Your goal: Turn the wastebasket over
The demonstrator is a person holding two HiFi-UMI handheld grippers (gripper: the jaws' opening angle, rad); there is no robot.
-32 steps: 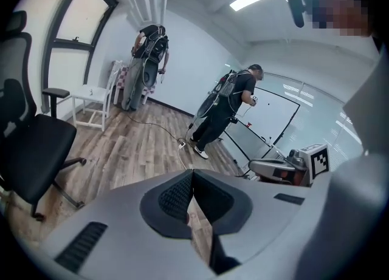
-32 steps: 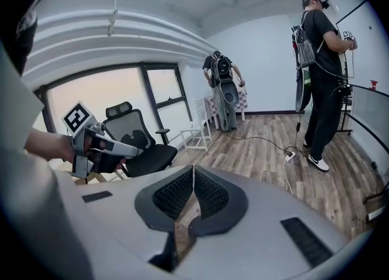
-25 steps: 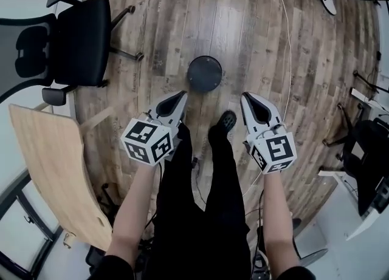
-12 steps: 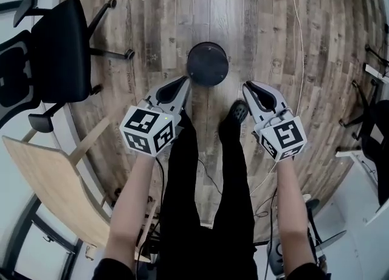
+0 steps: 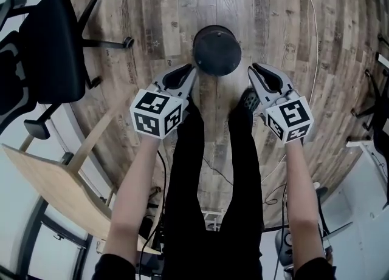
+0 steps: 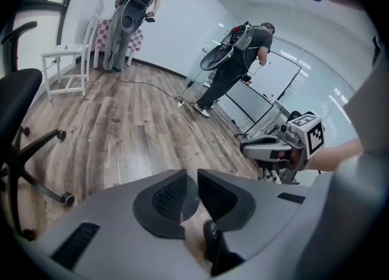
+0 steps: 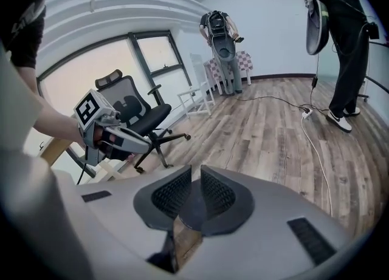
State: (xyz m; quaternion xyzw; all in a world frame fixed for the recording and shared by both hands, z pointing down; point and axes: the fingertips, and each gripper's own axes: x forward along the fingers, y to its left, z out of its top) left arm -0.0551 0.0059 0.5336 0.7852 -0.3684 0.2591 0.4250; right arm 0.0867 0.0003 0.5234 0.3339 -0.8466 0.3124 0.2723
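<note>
The person's black-trousered legs (image 5: 209, 169) fill the space behind both grippers. One shoe (image 5: 247, 99) is half covered by the right gripper (image 5: 255, 71). The left gripper (image 5: 187, 72) has its jaws clenched, with only a thin slit between the ribbed pads and nothing caught in it. The right gripper's jaws are likewise drawn together and empty.

Just beyond the tips and between the two pairs stands the wastebasket (image 5: 217, 50), dark and round on the plank floor (image 5: 273, 17), touched by neither. Whether its upper face is base or lid cannot be told. In both gripper views the jaw bodies hide nearly all of it.

Off to the left of the left jaws, an office chair (image 5: 51, 48) is cut off by the frame edge. Far ahead stand two people (image 6: 234, 60).
</note>
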